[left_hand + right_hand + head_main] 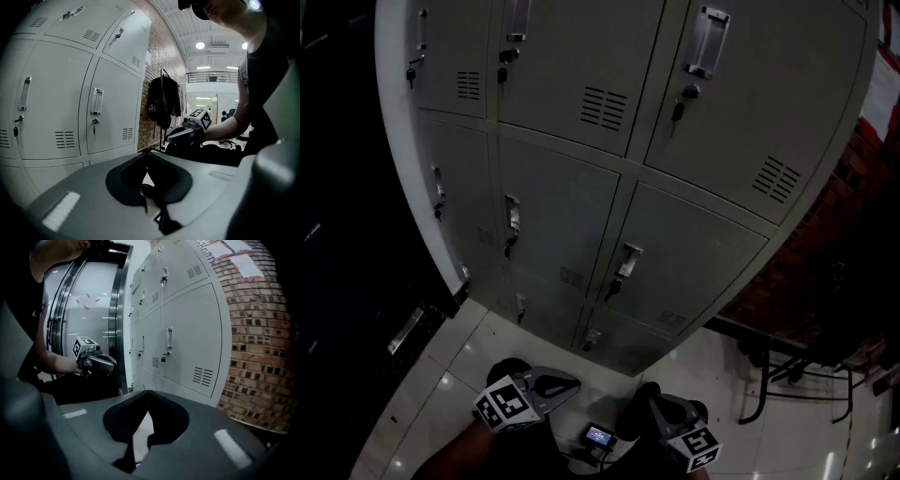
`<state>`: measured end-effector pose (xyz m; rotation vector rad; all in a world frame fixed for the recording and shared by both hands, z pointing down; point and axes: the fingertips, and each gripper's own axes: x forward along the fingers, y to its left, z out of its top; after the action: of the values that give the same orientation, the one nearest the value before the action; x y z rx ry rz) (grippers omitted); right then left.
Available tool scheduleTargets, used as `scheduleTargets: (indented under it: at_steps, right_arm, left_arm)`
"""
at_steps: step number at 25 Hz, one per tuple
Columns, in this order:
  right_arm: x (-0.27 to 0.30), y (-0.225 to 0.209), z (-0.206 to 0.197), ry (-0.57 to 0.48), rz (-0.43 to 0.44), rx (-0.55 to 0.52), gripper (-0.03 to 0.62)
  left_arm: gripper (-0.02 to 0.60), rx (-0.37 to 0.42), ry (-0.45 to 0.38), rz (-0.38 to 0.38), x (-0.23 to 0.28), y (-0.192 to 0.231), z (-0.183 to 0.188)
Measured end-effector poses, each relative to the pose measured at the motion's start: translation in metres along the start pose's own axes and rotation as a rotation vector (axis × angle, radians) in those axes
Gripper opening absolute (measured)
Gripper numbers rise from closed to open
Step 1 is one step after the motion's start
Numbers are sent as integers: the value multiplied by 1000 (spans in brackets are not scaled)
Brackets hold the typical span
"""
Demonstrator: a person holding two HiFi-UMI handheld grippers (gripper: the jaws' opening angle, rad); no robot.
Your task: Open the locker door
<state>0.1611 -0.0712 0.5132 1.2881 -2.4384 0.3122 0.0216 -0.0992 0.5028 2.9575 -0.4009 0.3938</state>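
Observation:
A bank of grey lockers (pixel 609 150) stands in front of me, every door shut, each with a metal pull handle and a key lock. The nearest handle straight ahead is on a lower door (pixel 626 261). My left gripper (pixel 565 382) and right gripper (pixel 649 405) hang low near the floor, well short of the lockers and touching none of them. Both are shut with nothing between the jaws. In the left gripper view the jaw tips (pixel 147 153) meet, with locker doors (pixel 110 110) beyond. In the right gripper view the tips (pixel 149 392) also meet, facing a locker door (pixel 187 341).
A brick wall (pixel 258 348) adjoins the lockers on the right. A black jacket (pixel 164 105) hangs on a rack there, with the rack's legs (pixel 769 375) on the tiled floor. A dark metal door frame (pixel 117 319) borders the lockers' left. A small lit screen (pixel 600 436) sits between the grippers.

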Motion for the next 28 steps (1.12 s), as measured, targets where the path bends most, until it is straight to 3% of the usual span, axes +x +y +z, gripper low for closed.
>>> scheduleTargets:
  at_steps: [4, 12, 15, 22, 28]
  right_arm:
    - [31, -7, 11, -4, -55, -69, 3]
    - [111, -16, 50, 63, -127, -389, 3]
    - [136, -33, 64, 111, -192, -488, 62]
    - [184, -73, 107, 252, -427, -882, 105]
    - [219, -72, 126, 296, -489, -1131, 138]
  left_arm:
    - [11, 13, 2, -3, -3, 9, 0]
    - [11, 7, -26, 0, -11, 11, 4]
    - [11, 6, -33, 5, -15, 13, 3]
    - [11, 2, -56, 7, -20, 14, 6]
    - [11, -3, -64, 3, -23, 14, 7]
